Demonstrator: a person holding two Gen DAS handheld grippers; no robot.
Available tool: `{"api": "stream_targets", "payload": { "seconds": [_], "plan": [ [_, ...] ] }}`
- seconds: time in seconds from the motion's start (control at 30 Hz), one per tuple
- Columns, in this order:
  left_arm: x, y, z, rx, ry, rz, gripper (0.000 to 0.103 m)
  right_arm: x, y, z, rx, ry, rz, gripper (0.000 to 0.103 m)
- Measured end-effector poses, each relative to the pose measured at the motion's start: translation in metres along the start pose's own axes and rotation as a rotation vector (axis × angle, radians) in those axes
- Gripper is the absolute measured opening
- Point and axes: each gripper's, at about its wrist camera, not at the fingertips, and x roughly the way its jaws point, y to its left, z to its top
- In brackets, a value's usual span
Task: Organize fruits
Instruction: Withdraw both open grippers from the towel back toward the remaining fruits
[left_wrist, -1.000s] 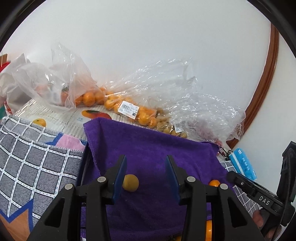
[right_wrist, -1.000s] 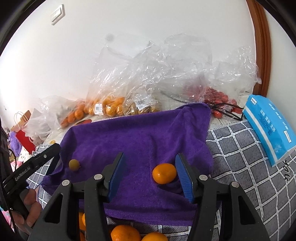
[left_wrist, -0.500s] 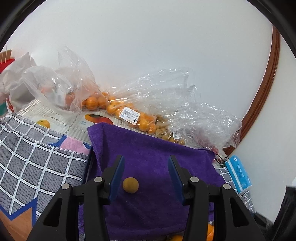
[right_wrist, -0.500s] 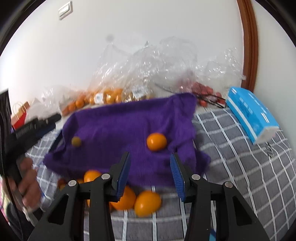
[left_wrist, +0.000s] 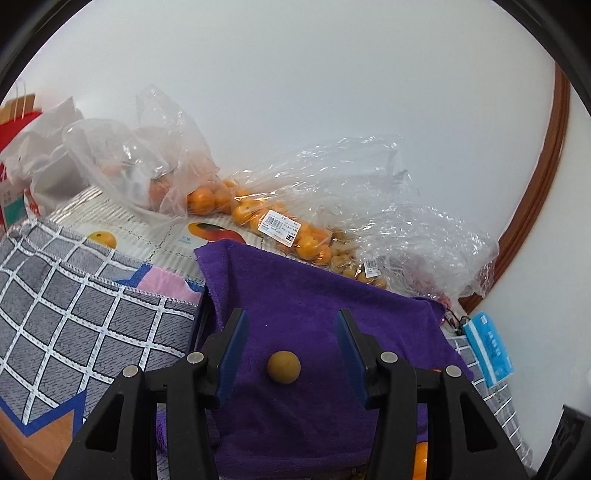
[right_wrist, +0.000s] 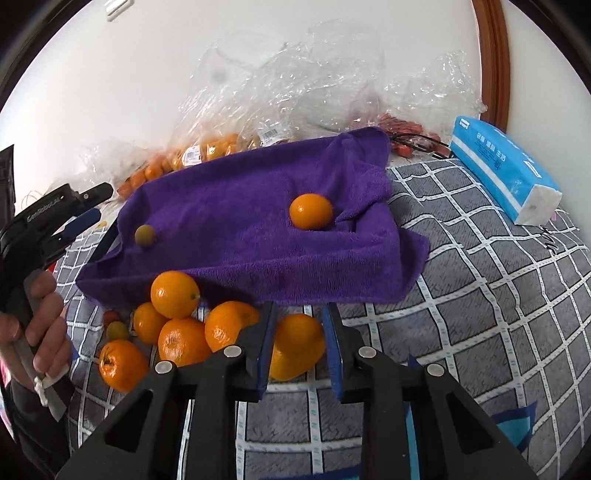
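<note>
Sorting looks barely begun: one orange (right_wrist: 311, 211) and a small yellow-brown fruit (left_wrist: 283, 367) lie apart on the purple towel (right_wrist: 236, 221), while a heap of oranges (right_wrist: 177, 328) waits on the checked cloth (right_wrist: 480, 295) just below its edge. The right tongs (right_wrist: 298, 341) have shut on the heap's rightmost orange (right_wrist: 295, 345). The left tongs (left_wrist: 288, 347) stand partly open, the small fruit between the pads, untouched.

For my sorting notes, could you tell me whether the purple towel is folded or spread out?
Spread out: the purple towel lies open with rumpled edges, two loose fruits resting on it.
</note>
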Motion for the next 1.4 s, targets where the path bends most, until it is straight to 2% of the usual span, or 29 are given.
{"api": "stream_targets", "payload": {
  "seconds": [0.13,0.37,0.6,0.73,0.87,1.13,1.4],
  "plan": [
    [-0.003,0.002,0.001,-0.017,-0.003,-0.012,0.047,-0.012,-0.002,-0.009,-0.008,0.019,0.022,0.027],
    [-0.008,0.004,0.003,-0.035,-0.006,-0.037,0.047,-0.024,0.003,-0.027,-0.054,0.038,-0.020,0.031],
    [-0.007,0.007,0.002,-0.044,-0.003,-0.032,0.047,-0.014,0.000,-0.023,-0.021,0.025,-0.027,0.036],
    [-0.006,0.012,0.003,-0.061,0.003,-0.031,0.047,0.001,-0.001,-0.018,0.003,0.064,0.010,0.039],
    [-0.007,0.014,0.004,-0.077,0.004,-0.043,0.047,0.005,-0.002,-0.015,0.008,0.027,0.006,0.039],
    [-0.007,0.003,0.001,-0.036,0.007,-0.053,0.047,0.000,-0.007,-0.016,0.017,-0.002,0.016,0.038],
    [-0.004,-0.003,-0.002,0.001,0.016,-0.044,0.047,-0.011,-0.012,-0.027,-0.031,0.064,0.032,0.038]
  ]
}}
